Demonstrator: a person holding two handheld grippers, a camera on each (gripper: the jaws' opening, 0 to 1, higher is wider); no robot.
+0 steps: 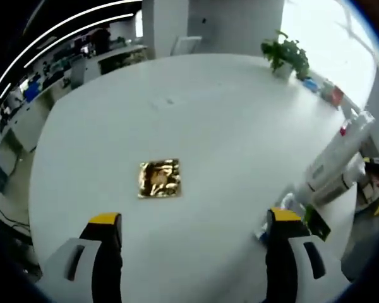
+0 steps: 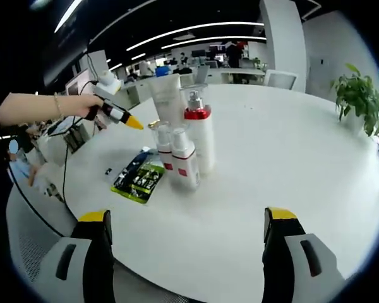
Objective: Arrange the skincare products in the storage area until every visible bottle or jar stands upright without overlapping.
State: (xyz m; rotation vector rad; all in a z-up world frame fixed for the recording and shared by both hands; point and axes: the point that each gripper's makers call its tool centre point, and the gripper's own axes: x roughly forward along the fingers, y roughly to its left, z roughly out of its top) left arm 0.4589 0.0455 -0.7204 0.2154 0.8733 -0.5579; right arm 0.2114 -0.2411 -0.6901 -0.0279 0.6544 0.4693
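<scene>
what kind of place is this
Most likely an open-plan office. A large round white table holds skincare bottles, rows of desks with equipment stand behind under long ceiling light strips, and a potted plant sits at the table's edge.

A large round white table [image 1: 227, 113] takes up the middle of an open office. On its far edge stands a potted green plant [image 1: 285, 55], with bright window light behind it. Beyond the table rises a wide pale column [image 1: 167, 25], a white chair [image 1: 186, 45] just beside it. Long light strips [image 2: 196, 28] curve across the dark ceiling above, and cluttered desks [image 1: 31, 95] line the room past the table's edge.
</scene>
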